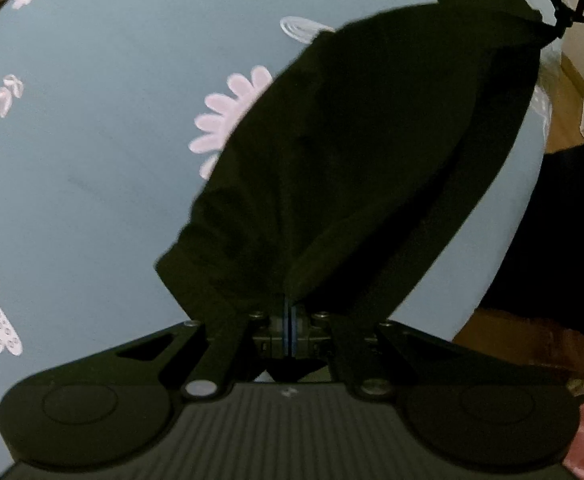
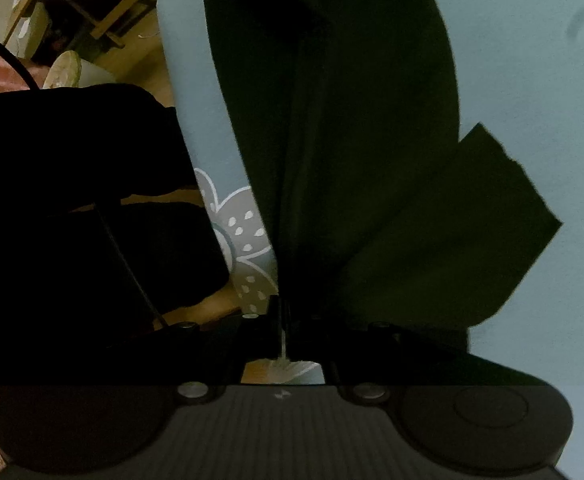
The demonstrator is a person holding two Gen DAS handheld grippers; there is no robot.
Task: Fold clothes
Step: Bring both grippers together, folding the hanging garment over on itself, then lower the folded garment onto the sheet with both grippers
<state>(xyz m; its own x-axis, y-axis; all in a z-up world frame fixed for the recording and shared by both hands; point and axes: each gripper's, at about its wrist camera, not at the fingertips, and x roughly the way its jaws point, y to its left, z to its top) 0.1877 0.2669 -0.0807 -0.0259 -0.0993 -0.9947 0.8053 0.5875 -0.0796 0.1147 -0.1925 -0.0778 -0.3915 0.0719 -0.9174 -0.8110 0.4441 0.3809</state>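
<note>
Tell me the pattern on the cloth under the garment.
Pale blue sheet with white-pink flower and leaf prints, clearest in the left wrist view.

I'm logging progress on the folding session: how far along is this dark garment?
Early to midway. Done: both grips are taken. In hand: the left hand-held gripper and right hand-held gripper are each shut on the dark garment, stretching it over the blue floral cloth. Left: no neat folded stack is visible yet, so laying it down and folding remain.
</note>
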